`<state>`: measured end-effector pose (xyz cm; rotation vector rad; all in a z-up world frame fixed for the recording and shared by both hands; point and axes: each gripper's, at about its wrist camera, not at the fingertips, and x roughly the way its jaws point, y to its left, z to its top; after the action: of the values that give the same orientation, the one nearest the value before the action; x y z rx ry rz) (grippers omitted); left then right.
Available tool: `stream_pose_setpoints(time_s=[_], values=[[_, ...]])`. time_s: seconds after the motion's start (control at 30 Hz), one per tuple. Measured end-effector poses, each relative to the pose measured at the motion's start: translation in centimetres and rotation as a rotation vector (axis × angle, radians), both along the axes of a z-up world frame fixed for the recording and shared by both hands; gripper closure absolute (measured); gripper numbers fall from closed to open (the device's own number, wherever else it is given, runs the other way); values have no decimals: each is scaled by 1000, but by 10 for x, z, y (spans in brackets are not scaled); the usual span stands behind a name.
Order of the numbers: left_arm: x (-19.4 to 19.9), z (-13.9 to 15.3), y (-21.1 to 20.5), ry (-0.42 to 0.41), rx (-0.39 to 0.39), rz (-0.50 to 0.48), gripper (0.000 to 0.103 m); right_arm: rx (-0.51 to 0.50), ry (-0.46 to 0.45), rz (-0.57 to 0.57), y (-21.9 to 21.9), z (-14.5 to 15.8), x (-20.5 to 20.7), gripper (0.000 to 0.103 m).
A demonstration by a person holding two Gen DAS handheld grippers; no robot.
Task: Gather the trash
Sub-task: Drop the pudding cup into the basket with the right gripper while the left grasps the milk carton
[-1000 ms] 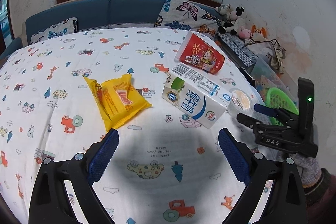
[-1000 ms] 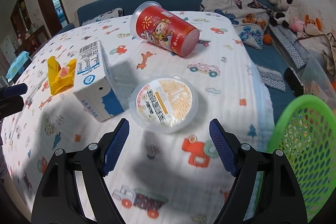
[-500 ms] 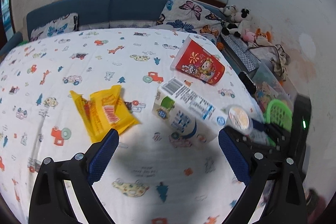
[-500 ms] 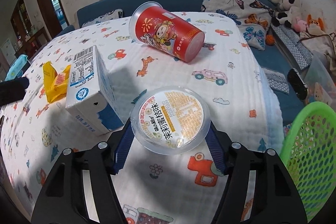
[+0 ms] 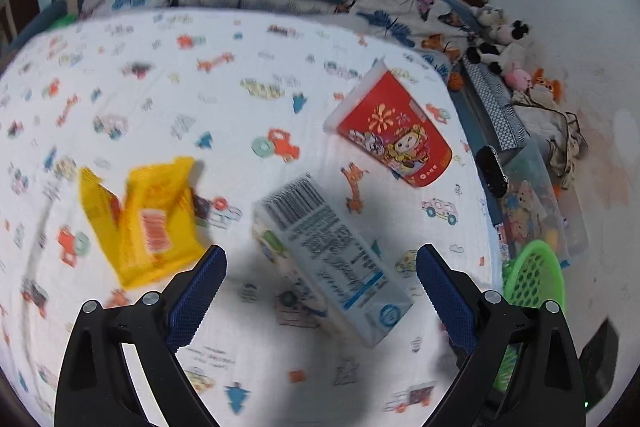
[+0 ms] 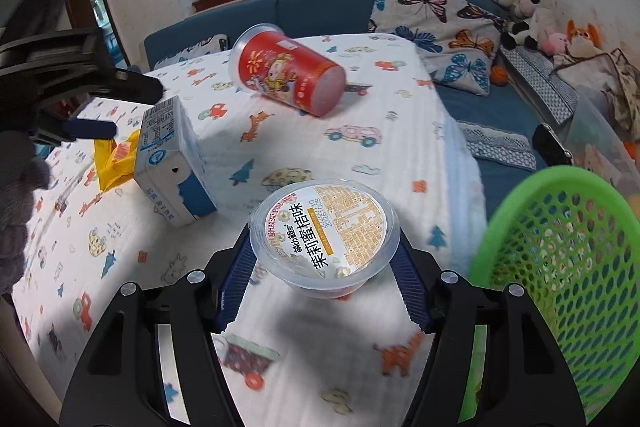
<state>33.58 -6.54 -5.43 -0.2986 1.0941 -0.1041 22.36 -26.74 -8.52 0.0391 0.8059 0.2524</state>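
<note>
Since the frame a second ago, the right gripper [image 6: 324, 267] has gone from standing open around the round clear plastic cup with a printed foil lid [image 6: 325, 233] to having its jaws clamped on the cup's sides, and the cup now hangs above the cartoon-print cloth on the desk [image 6: 404, 131], casting a shadow beneath it. The left gripper [image 5: 320, 291], jaws still wide apart and holding nothing, has swung over the white and blue milk carton [image 5: 332, 255], which lies on its side between the fingers' line of sight.

Only the right wrist view shows the held cup, with the green perforated plastic basket [image 6: 568, 267] just to its right. Only the left wrist view shows the crumpled yellow snack wrapper [image 5: 144, 219] in full. Both views show the red paper cup [image 5: 394, 137] on its side.
</note>
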Motion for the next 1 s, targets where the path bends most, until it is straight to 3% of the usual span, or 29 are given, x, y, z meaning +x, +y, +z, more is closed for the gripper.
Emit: stream_pose_setpoints(time_s=[0.47, 0.6, 0.67, 0.83, 1.0], values=[[27, -32, -20, 128, 59, 99, 15, 38, 3, -36, -31, -7, -20, 38], [27, -40, -14, 159, 43, 123, 34, 40, 5, -44, -35, -7, -24, 38], [25, -43, -10, 169, 21, 129, 38, 42, 2, -47, -36, -6, -27, 38], [13, -39, -5, 152, -11, 103, 61, 41, -9, -57, -39, -2, -36, 38], [-5, -32, -7, 123, -26, 23, 63, 43, -24, -75, -44, 5, -46, 38]])
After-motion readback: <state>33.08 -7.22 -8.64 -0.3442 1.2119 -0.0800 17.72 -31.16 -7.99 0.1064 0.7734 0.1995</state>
